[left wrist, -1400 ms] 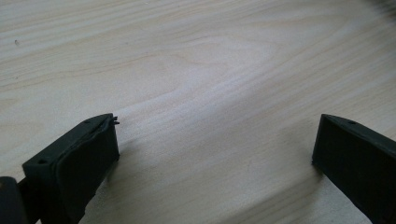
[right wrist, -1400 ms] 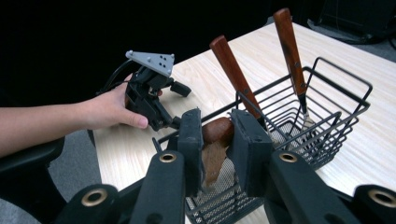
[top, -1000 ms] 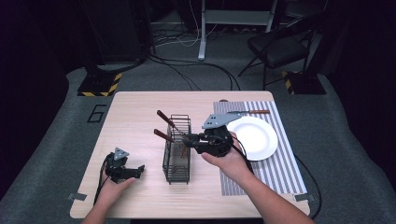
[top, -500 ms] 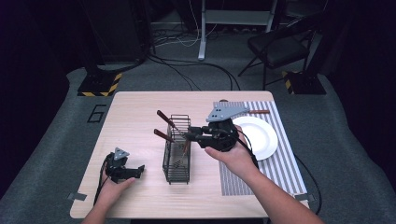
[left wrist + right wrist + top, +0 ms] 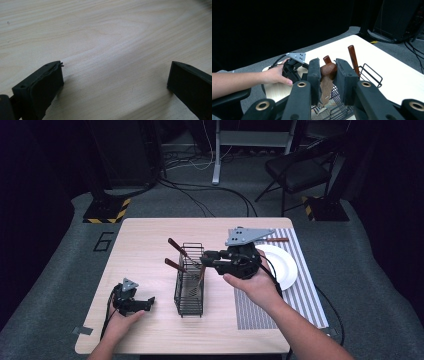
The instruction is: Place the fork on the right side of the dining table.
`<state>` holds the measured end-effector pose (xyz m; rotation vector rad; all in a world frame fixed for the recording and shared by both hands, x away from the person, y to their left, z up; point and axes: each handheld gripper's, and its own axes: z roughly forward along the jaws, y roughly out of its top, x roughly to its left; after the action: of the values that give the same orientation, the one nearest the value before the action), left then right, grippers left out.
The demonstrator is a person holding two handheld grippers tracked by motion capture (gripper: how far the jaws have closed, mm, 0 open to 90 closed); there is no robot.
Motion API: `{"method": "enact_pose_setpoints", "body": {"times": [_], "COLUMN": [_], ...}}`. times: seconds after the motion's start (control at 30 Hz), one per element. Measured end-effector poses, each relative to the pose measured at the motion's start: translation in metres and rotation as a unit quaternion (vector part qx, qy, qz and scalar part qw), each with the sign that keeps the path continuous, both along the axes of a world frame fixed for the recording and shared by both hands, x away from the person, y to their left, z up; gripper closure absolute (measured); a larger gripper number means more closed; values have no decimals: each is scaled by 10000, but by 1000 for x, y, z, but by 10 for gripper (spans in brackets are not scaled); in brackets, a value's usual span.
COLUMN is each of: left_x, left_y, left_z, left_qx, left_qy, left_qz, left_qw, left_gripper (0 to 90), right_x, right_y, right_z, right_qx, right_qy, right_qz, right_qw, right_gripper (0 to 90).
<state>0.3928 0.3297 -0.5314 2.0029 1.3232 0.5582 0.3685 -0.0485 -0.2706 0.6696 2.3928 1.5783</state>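
Over table (image 5: 150, 235) centre | right claw (image 5: 206, 258) clamps wooden-handled utensil (image 5: 325, 82) above wire caddy (image 5: 190, 285) | step: likely lowering it in | next: align, release | left claw (image 5: 146, 301) wide, near front-left corner.

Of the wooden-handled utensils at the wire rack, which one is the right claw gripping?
The utensil hanging over the wire rack, clamped in the right claw. The other two handles stand free in the rack, untouched.

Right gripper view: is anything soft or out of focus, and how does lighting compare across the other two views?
Right gripper view: near jaws slightly soft, brown handle clear, backdrop black. Left gripper view: even light, jaws cast soft shadows on the table. High view: table lit, surroundings dim.
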Motion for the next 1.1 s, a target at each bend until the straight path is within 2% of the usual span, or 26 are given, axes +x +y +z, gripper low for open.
{"method": "enact_pose_setpoints", "body": {"times": [0.2, 0.57, 0.6, 0.83, 1.1], "left_x": [0, 0, 0, 0, 0], "left_y": [0, 0, 0, 0, 0], "left_z": [0, 0, 0, 0, 0], "left_qx": [1, 6, 5, 10, 11], "left_qy": [1, -2, -2, 11, 10], "left_qz": [0, 3, 3, 17, 20], "left_qw": [10000, 10000, 10000, 10000, 10000], "left_gripper": [2, 1, 1, 1, 1], "right_x": [-3, -10, -11, -11, -10], "right_y": [-7, -28, -34, -53, -72], "right_z": [9, 22, 24, 25, 13], "right_qx": [52, 62, 56, 76, 45], "right_qy": [-39, -134, -172, -143, -216], "right_qz": [31, -81, -122, -289, -545], "right_qw": [10000, 9999, 9998, 9994, 9983], "right_gripper": [742, 742, 742, 742, 742]}}
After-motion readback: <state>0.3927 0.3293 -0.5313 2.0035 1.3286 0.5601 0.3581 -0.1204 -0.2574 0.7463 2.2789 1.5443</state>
